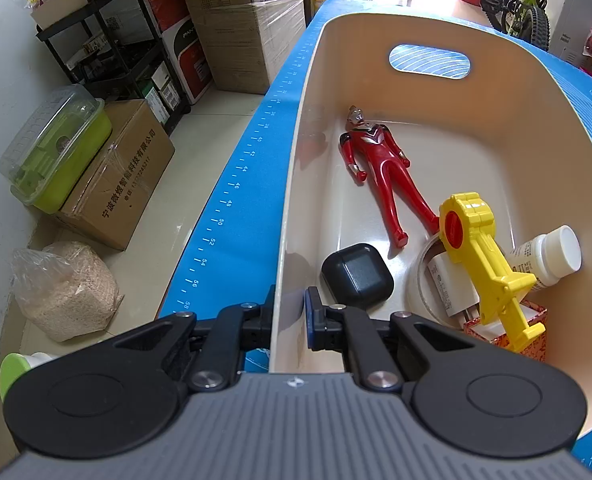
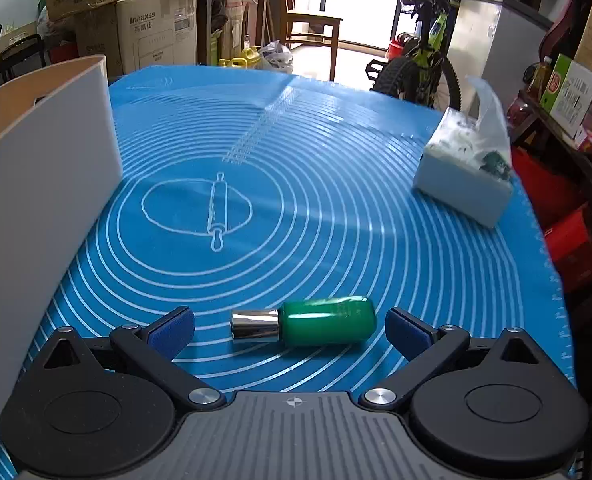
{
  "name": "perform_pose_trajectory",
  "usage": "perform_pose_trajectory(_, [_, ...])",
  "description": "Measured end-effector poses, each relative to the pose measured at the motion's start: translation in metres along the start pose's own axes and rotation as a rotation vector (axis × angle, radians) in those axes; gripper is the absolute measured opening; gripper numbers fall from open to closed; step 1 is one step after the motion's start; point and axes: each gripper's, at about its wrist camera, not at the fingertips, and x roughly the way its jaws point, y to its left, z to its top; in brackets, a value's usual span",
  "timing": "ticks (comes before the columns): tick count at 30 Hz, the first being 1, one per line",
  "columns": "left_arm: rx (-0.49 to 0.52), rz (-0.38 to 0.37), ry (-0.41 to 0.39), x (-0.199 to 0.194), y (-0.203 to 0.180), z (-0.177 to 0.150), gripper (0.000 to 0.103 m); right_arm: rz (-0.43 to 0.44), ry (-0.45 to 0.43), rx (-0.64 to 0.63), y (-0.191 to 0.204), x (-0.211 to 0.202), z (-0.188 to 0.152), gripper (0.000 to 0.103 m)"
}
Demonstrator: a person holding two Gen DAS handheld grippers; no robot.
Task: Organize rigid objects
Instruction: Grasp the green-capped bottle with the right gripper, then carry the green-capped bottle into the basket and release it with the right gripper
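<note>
In the left wrist view my left gripper (image 1: 290,320) is shut on the near-left wall of the cream bin (image 1: 292,184), one finger outside and one inside. Inside the bin lie a red action figure (image 1: 379,168), a black case (image 1: 355,274), a yellow toy (image 1: 483,256), a white bottle (image 1: 547,258), a tape roll (image 1: 419,280) around a white charger (image 1: 449,284), and a small red box (image 1: 535,312). In the right wrist view my right gripper (image 2: 292,330) stands open over the blue mat (image 2: 296,184), its fingers either side of a green bottle (image 2: 323,322) with a silver cap, lying on its side.
A tissue pack (image 2: 467,168) sits at the mat's right edge, and the bin's outer wall (image 2: 36,200) rises at the left. Beyond the table's left side are cardboard boxes (image 1: 116,176), a green lidded container (image 1: 56,148) and a sack (image 1: 64,288) on the floor. A bicycle (image 2: 419,64) stands behind.
</note>
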Motion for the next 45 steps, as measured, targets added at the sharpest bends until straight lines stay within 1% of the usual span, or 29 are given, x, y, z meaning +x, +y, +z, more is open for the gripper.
perform_pose_trajectory(2, [0.000,0.001,0.000,0.000,0.000,0.000,0.013,-0.006,0.003,-0.010,0.001,0.005,-0.002,0.101])
perform_pose_trajectory(5, [0.000,0.001,0.000,0.000,0.000,0.000,0.013,-0.011,-0.032,-0.009,0.000,0.006,-0.006,0.101])
perform_pose_trajectory(10, [-0.001,0.000,0.000,0.000,0.000,0.000,0.013,0.029,-0.046,0.035,-0.008,0.008,-0.010,0.101])
perform_pose_trajectory(15, [0.000,0.001,0.000,0.000,0.000,0.000,0.013,0.045,-0.062,0.048,-0.010,0.007,-0.012,0.094])
perform_pose_trajectory(18, [0.000,0.000,0.000,0.000,0.000,0.000,0.013,0.034,-0.074,0.060,-0.011,0.005,-0.011,0.084])
perform_pose_trajectory(19, [-0.001,0.000,0.001,0.000,-0.001,0.000,0.013,0.034,-0.078,0.061,-0.012,0.005,-0.011,0.079])
perform_pose_trajectory(29, [-0.002,-0.001,0.001,0.000,-0.001,0.000,0.013,0.002,-0.082,0.024,-0.005,0.004,-0.008,0.079])
perform_pose_trajectory(33, [-0.002,-0.001,0.001,0.000,-0.001,0.000,0.013,-0.001,-0.098,0.028,-0.004,0.000,-0.005,0.079])
perform_pose_trajectory(37, [-0.001,-0.001,0.001,0.000,-0.001,0.000,0.013,-0.003,-0.155,0.037,-0.001,-0.014,0.003,0.079])
perform_pose_trajectory(45, [-0.002,-0.001,0.001,0.000,-0.001,0.000,0.013,0.045,-0.321,0.036,0.018,-0.063,0.030,0.079])
